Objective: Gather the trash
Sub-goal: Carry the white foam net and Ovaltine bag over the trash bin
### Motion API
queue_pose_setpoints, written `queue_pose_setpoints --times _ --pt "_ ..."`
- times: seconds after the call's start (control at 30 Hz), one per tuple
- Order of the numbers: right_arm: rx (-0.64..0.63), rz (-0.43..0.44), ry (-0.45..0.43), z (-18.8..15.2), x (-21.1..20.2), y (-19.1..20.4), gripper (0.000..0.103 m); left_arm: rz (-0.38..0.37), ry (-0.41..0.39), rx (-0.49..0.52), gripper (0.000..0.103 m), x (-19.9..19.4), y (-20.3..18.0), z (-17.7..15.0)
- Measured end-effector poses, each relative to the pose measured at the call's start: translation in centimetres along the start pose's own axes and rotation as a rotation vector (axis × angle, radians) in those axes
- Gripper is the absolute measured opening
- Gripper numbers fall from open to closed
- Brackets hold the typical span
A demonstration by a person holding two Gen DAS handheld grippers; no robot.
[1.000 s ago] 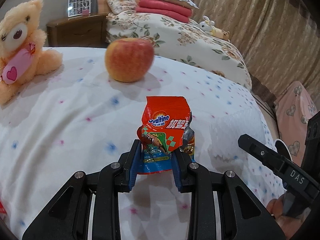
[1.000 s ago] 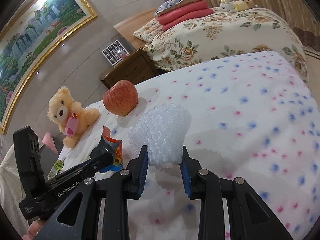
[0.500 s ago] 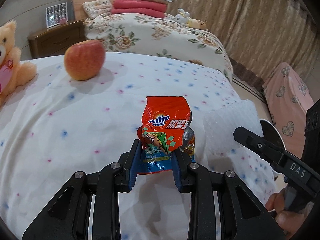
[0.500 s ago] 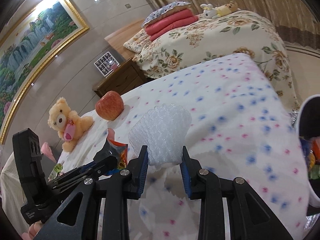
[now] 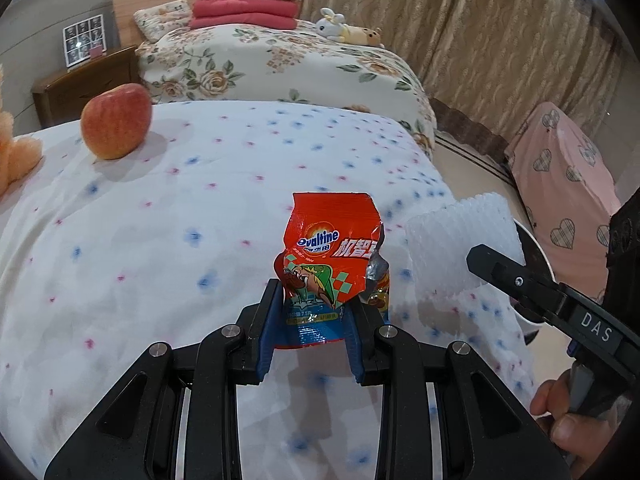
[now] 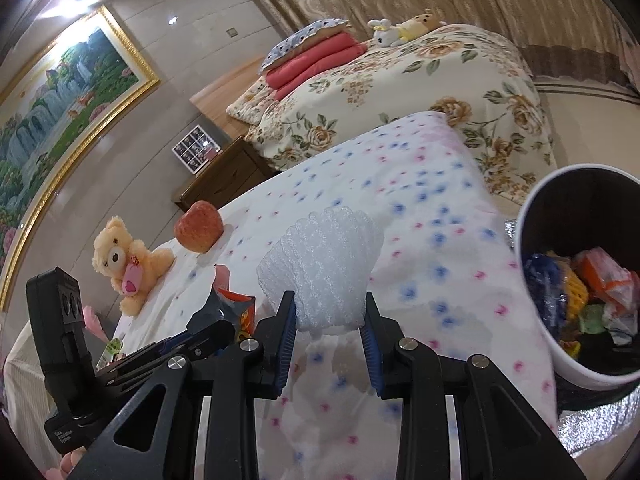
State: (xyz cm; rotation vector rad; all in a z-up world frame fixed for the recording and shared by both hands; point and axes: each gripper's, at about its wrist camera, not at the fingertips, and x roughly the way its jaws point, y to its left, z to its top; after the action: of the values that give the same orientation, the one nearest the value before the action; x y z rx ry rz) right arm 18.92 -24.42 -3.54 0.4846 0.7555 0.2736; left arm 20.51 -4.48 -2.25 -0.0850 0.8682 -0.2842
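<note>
A torn red Ovaltine wrapper point(image 5: 328, 264) is clamped upright between the blue pads of the left tool point(image 5: 314, 330), its lower edge pinched and its ragged top held above the spotted bed point(image 5: 180, 208). A piece of white bubble wrap point(image 6: 320, 268) is gripped between the pads of the right tool point(image 6: 330, 344), the jaws being closed only as far as the bunched plastic allows. Both pieces are carried above the bed, the bubble wrap to the right of the wrapper. A white-rimmed trash bin point(image 6: 532, 312) is seen just beyond the right edge of the bed, with coloured wrappers already lying inside it. Farther back on the bed an apple point(image 5: 116, 120) is resting, and a teddy bear point(image 6: 124, 264) is seated just beside it.
</note>
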Motion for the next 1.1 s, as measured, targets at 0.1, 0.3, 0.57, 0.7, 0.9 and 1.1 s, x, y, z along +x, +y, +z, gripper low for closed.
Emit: queue_pose_setpoints --times 0.1,0.3,0.57,0.7,0.9,1.1 --pt "0.01 -0.009 -0.007 -0.1 -0.6 -0.7 0.031 -0.007 0.002 0.013 0.027 0.1 -1.0 0.0" --pt "0.03 -0.026 -0.024 -0.3 -1.9 -2.1 0.032 -0.019 0.01 0.038 0.027 0.4 -2.8 -0.3" --pt "0.058 -0.05 -0.043 -0.4 -3.5 -3.9 0.033 -0.046 0.022 0.076 0.027 0.8 -5.4 -0.6" --pt "0.072 -0.062 -0.056 -0.3 -4.4 -4.9 0.033 -0.06 0.026 0.097 0.027 0.9 -6.7 -0.6" --pt "0.092 -0.078 -0.072 -0.3 -5.4 -6.1 0.033 -0.072 0.031 0.119 0.027 1.2 -8.1 -0.7" --pt "0.104 -0.088 -0.083 -0.4 -6.2 -6.8 0.033 -0.087 0.034 0.139 0.027 1.3 -9.5 -0.7"
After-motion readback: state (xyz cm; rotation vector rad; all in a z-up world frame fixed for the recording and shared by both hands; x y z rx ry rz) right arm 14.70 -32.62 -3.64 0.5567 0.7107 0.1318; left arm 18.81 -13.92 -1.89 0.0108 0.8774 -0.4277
